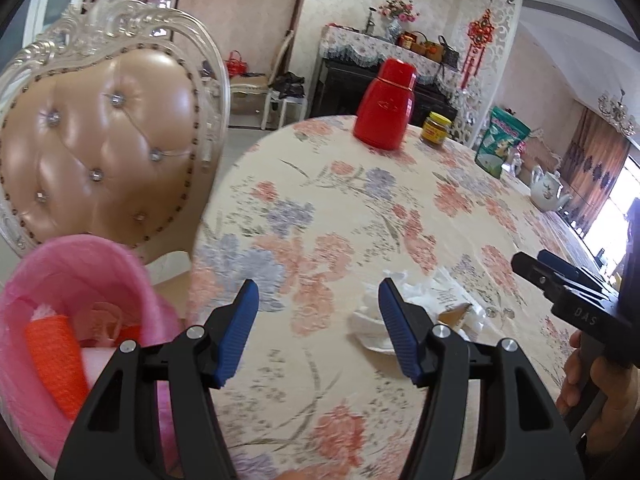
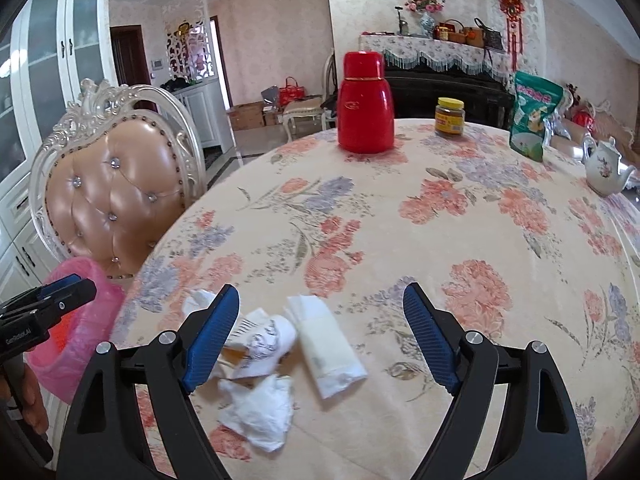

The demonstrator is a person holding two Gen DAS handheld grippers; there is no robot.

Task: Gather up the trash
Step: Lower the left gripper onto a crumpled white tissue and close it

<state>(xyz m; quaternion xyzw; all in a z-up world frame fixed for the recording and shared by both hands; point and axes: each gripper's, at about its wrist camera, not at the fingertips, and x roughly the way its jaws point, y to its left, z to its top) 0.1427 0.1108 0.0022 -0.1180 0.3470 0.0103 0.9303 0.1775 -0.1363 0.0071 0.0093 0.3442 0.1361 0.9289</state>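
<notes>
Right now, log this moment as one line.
left gripper: open, empty | right gripper: open, over crumpled tissues | pink trash bin: beside table

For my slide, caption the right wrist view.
Open right gripper over crumpled tissues on floral table, pink bin alongside.

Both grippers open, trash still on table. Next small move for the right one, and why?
Probably lower the right gripper onto the folded white wrapper: it lies between the open fingers, nothing is held yet, and the pink bin waits beside the table's edge.
</notes>
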